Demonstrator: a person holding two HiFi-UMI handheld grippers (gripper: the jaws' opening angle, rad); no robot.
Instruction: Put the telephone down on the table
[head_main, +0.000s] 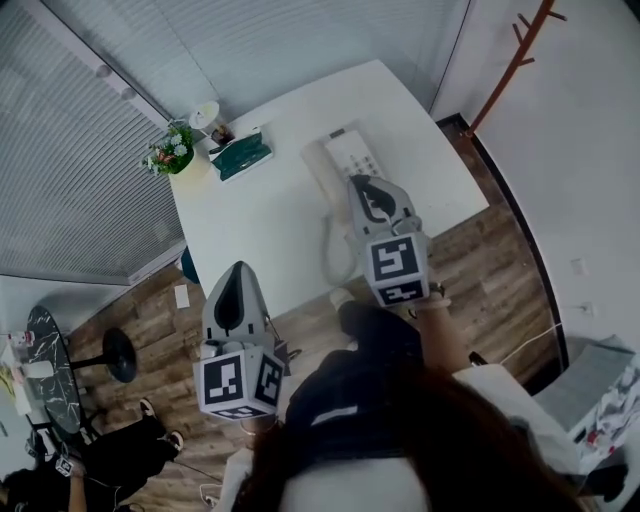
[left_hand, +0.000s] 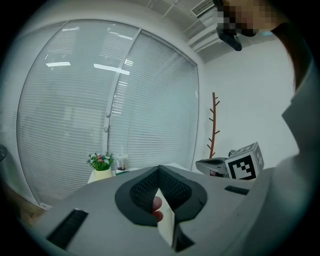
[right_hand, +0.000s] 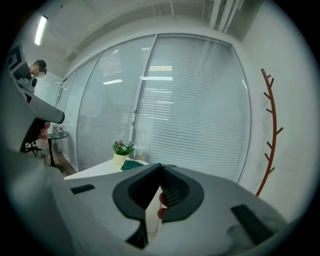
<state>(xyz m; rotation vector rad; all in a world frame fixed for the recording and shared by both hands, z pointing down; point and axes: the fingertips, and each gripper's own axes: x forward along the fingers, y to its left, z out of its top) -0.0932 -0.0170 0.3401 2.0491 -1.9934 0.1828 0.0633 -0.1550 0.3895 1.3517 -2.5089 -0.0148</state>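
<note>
On table (head_main: 255, 235): telephone (head_main: 352, 152) | tissue box (head_main: 240, 157), plant (head_main: 172, 150) left | R gripper (head_main: 358, 184) nearside

Soft, even light: the blinds (right_hand: 195, 100) at twelve o'clock glow pale, and a ceiling strip (right_hand: 41, 29) glares at ten. Both my gripper views bulge and fall to black at the rims. The head view is dimmer, its white table (head_main: 250, 210) washed out.

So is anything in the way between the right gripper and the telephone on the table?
Nothing visible is. In the head view the right gripper, jaws shut and empty, hangs right over the near end of the telephone. The green box and the potted flowers sit at the far left corner of the table, well clear.
</note>
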